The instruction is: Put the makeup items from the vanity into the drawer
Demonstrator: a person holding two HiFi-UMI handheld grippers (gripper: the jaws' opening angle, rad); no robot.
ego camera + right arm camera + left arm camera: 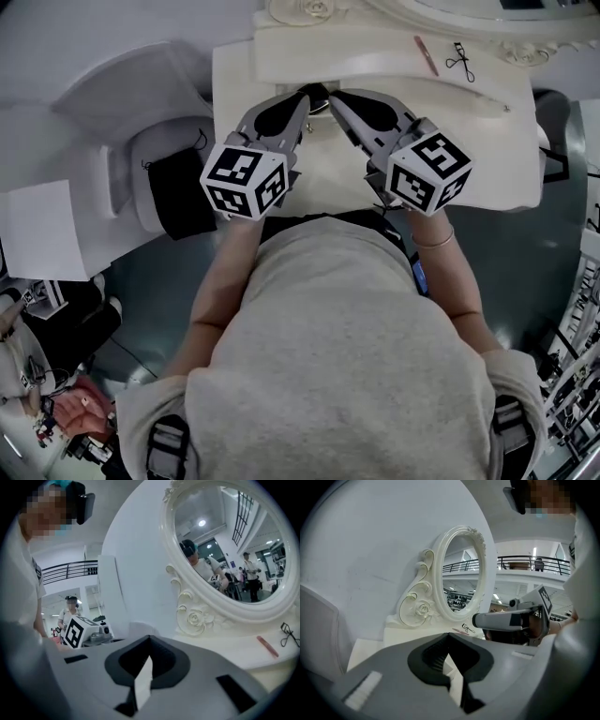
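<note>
Both claws are hovering over the vanity [234, 84], tips nearly touching. The left gripper [302, 97] is showing its jaws pressed together on nothing, and the right gripper [335, 97] is likewise closed and empty.

The makeup is lying on the raised back ledge at about one o'clock from the claws: a pink stick [426, 54] with an eyelash curler [460, 62] just beside it. Both are looking light and stiff to me. The stick seems slim and smooth, likely to roll, so I would pinch it across its middle. The curler is thin and flat on the ledge, best taken at the handles near the pivot.

The head view is giving the layout from above. Only the right gripper view is showing the stick [267, 646] and curler [287, 632] from the side, below the mirror [225, 541]. No view is showing me the drawer.
</note>
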